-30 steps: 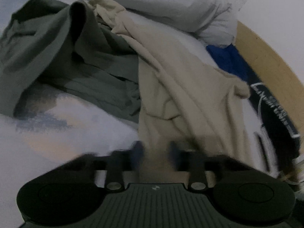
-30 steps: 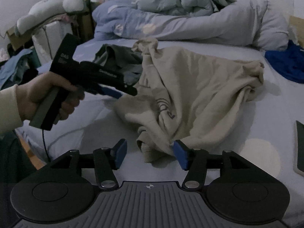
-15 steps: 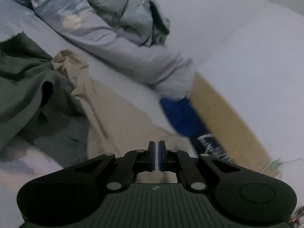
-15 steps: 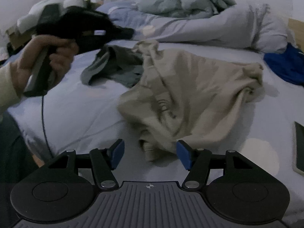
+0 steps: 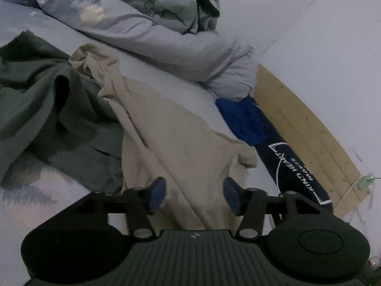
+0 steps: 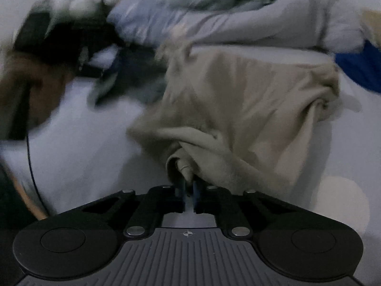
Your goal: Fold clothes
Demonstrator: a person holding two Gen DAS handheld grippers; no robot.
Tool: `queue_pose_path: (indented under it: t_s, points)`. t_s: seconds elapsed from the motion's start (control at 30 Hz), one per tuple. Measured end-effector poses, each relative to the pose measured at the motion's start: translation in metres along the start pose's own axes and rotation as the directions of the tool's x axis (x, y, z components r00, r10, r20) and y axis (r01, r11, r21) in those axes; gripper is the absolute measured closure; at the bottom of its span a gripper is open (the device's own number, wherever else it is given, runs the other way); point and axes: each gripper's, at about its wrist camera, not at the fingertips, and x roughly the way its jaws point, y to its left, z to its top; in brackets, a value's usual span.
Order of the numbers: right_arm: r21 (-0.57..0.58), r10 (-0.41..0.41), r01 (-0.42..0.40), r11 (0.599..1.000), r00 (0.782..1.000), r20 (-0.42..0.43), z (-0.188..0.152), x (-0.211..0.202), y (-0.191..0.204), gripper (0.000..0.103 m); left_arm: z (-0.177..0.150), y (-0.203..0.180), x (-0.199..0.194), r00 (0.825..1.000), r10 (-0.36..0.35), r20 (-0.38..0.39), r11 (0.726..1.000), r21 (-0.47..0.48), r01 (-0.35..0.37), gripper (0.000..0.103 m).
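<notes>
A crumpled beige shirt (image 5: 181,143) lies on the bed, partly over a dark green garment (image 5: 47,109). My left gripper (image 5: 194,196) is open, its blue pads spread just above the beige shirt's near part. In the right wrist view my right gripper (image 6: 189,190) is shut on a bunched near edge of the beige shirt (image 6: 250,109). The left gripper (image 6: 66,47) and the hand holding it show blurred at the left, over the green garment (image 6: 133,85).
A rolled pale blue duvet (image 5: 166,31) lies across the bed's far side. A blue garment (image 5: 243,119) and a dark navy printed cloth (image 5: 293,166) lie along the wooden bed edge (image 5: 307,128). The white sheet (image 6: 83,147) is bare at the left.
My right gripper moved forward and closed on the beige shirt's near edge. My left gripper, shut half a second ago, has opened and dropped back over the beige shirt.
</notes>
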Motion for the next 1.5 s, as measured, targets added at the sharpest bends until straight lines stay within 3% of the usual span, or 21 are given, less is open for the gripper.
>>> queue_pose_path:
  t_s: [0.1,0.3,0.53,0.6,0.7,0.83,0.93,1.07,1.17,1.3,1.4,1.5]
  points:
    - [0.107,0.034,-0.038,0.994,0.999,0.037,0.019,-0.005,-0.032,0.096,-0.002,-0.005,0.003,1.000,-0.013,-0.008,1.000,0.027,0.013,0.028]
    - [0.180,0.043,-0.050,0.982,0.998,0.042,0.048,0.008,-0.083,0.096,-0.010,-0.018,0.012,0.999,-0.015,-0.042,0.994,0.111,0.020,0.025]
    - [0.249,0.056,-0.064,0.966,0.998,0.041,0.042,0.030,-0.112,0.092,-0.024,-0.015,0.031,0.992,0.061,-0.110,0.989,0.141,-0.046,0.023]
    - [0.255,0.073,-0.080,0.964,0.997,0.037,0.040,0.035,-0.114,0.092,-0.031,-0.023,0.032,0.991,0.075,-0.111,0.975,0.216,-0.050,0.023]
    - [0.280,0.112,-0.119,0.953,0.993,0.040,0.039,0.041,-0.115,0.092,-0.045,-0.051,0.034,0.993,0.062,-0.101,0.917,0.398,-0.017,0.023]
    - [0.279,0.170,-0.175,0.944,0.985,0.043,0.048,0.041,-0.113,0.092,-0.067,-0.092,0.038,0.999,0.012,-0.052,0.791,0.611,0.022,0.023]
    - [0.257,0.179,-0.184,0.949,0.983,0.044,0.049,0.042,-0.109,0.092,-0.082,-0.112,0.051,0.998,0.029,-0.055,0.703,0.710,0.019,0.024]
    - [0.288,0.188,-0.192,0.938,0.981,0.043,0.045,0.049,-0.115,0.092,-0.096,-0.123,0.077,0.990,0.118,-0.082,0.620,0.784,-0.009,0.045]
    - [0.302,0.194,-0.200,0.932,0.980,0.048,0.043,0.049,-0.119,0.091,-0.101,-0.124,0.091,0.981,0.175,-0.078,0.583,0.812,-0.040,0.054]
    - [0.305,0.207,-0.212,0.928,0.977,0.050,0.041,0.048,-0.122,0.090,-0.101,-0.125,0.096,0.977,0.202,-0.071,0.550,0.834,-0.053,0.056]
    - [0.302,0.212,-0.218,0.928,0.976,0.053,0.040,0.047,-0.123,0.090,-0.105,-0.127,0.099,0.973,0.219,-0.067,0.514,0.856,-0.057,0.083]
    - [0.276,0.191,-0.206,0.939,0.978,0.078,0.039,0.037,-0.124,0.086,-0.105,-0.126,0.099,0.973,0.227,-0.051,0.507,0.859,-0.073,0.091]
